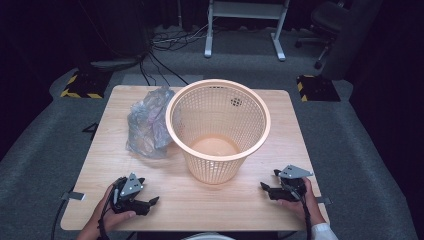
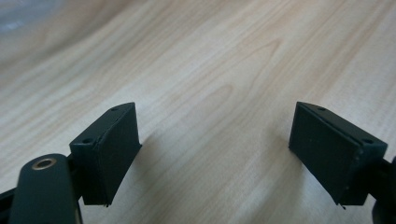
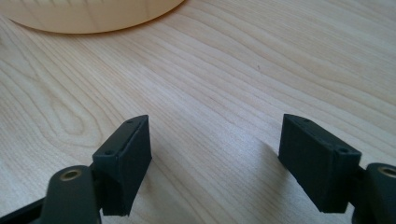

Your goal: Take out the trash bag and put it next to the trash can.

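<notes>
Both the left gripper (image 1: 150, 202) and right gripper (image 1: 266, 188) rest on the desk (image 1: 210, 205) with jaws wide open and empty, so honestly the main risk is that light mesh basket (image 1: 218, 127) tipping or the crinkly plastic bag (image 1: 148, 123) slipping if grabbed carelessly.

- The basket (image 1: 218, 131) hides part of the table (image 1: 280, 115) behind it, and its rim covers an edge of the crumpled plastic bag (image 1: 147, 125)
- In the right gripper view the basket (image 3: 93, 14) is cut off at the top edge, just a blurred curve of its base
- In the left gripper view a pale blur at the top-left corner can't be made out
- Both forearms run off the bottom of the high view
- The chair (image 1: 327, 22) at the back is cut by the top edge and lost in the dark
</notes>
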Available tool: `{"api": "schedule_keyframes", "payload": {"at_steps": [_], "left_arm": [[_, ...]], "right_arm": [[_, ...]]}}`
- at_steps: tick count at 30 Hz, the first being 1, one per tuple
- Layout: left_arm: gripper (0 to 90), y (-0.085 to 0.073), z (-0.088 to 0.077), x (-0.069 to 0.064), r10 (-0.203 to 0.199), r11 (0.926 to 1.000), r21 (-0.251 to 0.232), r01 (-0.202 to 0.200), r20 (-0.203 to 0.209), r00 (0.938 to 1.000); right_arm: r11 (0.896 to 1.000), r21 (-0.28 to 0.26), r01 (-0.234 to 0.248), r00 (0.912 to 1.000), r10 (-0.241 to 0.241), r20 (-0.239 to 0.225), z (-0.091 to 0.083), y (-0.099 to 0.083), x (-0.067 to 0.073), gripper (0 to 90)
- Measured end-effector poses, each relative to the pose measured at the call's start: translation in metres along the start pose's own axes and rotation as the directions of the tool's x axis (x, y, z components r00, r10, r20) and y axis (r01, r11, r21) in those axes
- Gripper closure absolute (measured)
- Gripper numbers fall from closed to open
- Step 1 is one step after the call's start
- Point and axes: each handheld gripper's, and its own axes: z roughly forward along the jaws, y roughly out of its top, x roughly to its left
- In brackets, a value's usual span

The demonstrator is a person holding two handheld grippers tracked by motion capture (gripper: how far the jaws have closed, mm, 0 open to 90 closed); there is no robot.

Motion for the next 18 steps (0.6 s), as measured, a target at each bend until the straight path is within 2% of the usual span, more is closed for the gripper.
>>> {"api": "schedule_keyframes", "payload": {"at_steps": [1,4,18], "left_arm": [[15.7,-0.0007,-0.0004,0.0009,-0.004,1.0,0.001,0.004,0.016,0.9999],[15.7,-0.0011,-0.001,0.0023,0.011,0.9999,0.0,-0.011,0.016,0.9998],[14.1,0.0,0.0003,0.0042,0.02,0.9998,0.004,-0.02,0.023,0.9995]], "right_arm": [[1.0,0.004,-0.004,0.9999,0.004,-0.01,0.0004,0.0002,-0.0014,25.3],[1.0,0.008,-0.012,0.9995,0.012,-0.028,0.0017,0.001,-0.0028,23.7],[1.0,0.014,-0.002,0.9992,0.003,-0.04,0.0032,0.002,-0.0032,20.5]]}}
